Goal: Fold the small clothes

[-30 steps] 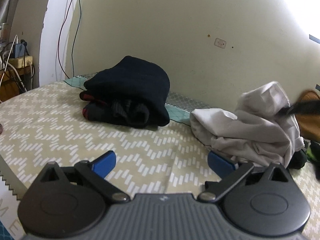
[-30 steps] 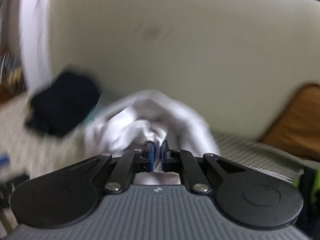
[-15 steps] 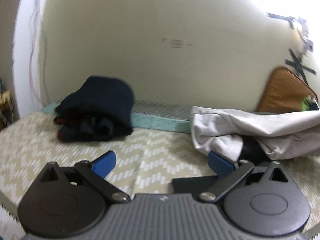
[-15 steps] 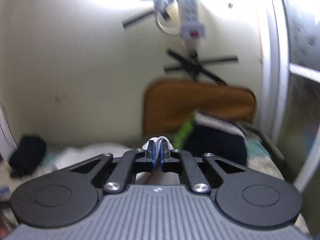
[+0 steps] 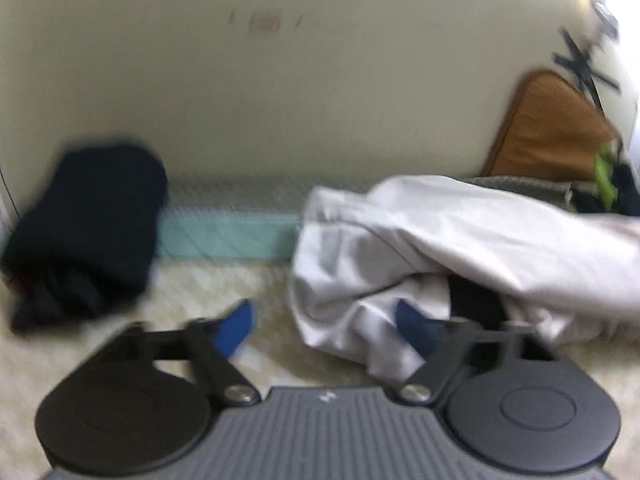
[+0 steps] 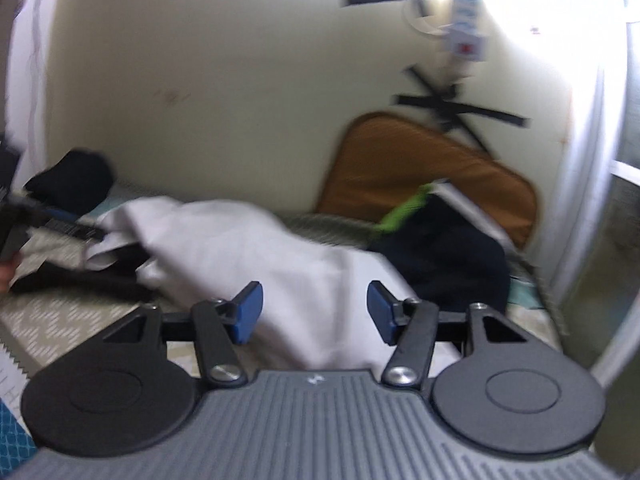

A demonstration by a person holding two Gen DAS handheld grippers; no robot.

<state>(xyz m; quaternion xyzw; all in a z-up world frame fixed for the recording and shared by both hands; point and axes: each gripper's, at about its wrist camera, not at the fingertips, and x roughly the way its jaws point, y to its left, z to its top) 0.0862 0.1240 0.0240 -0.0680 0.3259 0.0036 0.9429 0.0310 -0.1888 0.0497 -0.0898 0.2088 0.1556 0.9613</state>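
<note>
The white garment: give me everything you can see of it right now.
The white garment is a pale, thin woven-looking cloth, unfolded and rumpled, stretched in a long band across the patterned bed cover. One bunched end lies by the left gripper, its right finger against the folds; the other end runs between the open fingers of the right gripper. Something dark shows under it. Neither gripper clamps it.
</note>
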